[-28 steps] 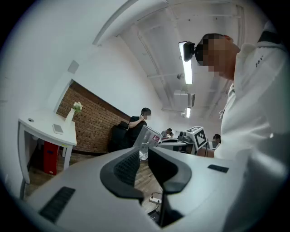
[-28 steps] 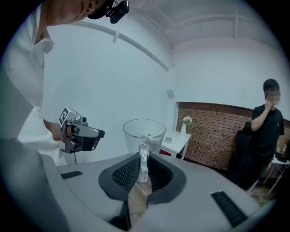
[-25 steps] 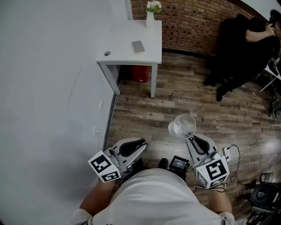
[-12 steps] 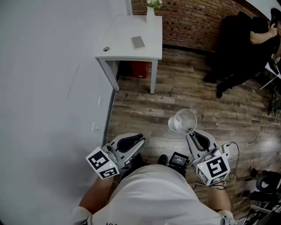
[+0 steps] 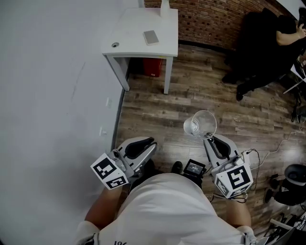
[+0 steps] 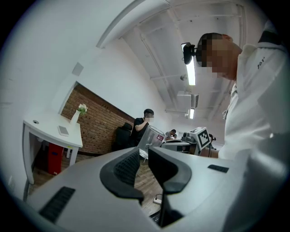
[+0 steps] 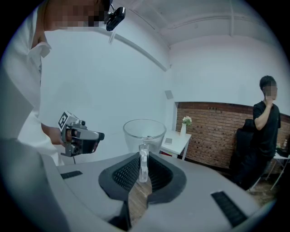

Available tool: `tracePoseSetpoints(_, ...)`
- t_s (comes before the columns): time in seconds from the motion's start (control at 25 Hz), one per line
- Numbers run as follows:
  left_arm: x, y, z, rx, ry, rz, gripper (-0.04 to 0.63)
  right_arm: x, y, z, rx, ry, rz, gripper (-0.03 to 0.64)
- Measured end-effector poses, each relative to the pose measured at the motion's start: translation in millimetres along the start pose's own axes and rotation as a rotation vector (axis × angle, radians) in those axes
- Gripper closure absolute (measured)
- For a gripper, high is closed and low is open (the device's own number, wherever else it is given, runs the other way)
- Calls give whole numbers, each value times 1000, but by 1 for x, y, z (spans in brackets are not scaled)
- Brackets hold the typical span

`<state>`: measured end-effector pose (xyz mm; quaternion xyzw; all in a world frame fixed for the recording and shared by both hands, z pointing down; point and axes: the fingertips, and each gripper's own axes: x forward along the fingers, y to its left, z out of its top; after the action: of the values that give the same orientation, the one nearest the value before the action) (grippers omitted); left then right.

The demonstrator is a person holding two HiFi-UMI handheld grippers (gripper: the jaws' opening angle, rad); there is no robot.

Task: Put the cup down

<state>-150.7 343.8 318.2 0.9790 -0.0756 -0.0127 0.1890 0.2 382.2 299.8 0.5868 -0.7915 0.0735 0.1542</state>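
- The white vase (image 5: 165, 4) on your far white counter (image 5: 136, 40) is cut off at the top edge.
- Your right gripper (image 7: 142, 168) has its jaws pinched on the handle of the clear glass cup (image 7: 144, 132); the bowl sits just beyond them.
- Your left gripper (image 6: 142, 159) has its jaws closed on nothing.

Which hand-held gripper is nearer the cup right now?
Right. The right hand-held gripper holds the cup by its handle; the left hand-held gripper is shut and empty, off to the cup's left, not touching it.

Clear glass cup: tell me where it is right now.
In the head view the clear glass cup is right of centre, held by its handle in the right hand-held gripper over the wooden floor, well short of the white table.
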Motion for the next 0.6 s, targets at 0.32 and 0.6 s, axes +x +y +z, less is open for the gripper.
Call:
tracePoseSetpoints(0.32, -12, 18, 0, -14, 12, 5, 532, 14, 10, 2, 6, 9, -8, 571)
tracePoseSetpoints(0.6, -30, 48, 4, 9, 30, 28, 452, 40, 24, 3, 23, 20, -22, 571)
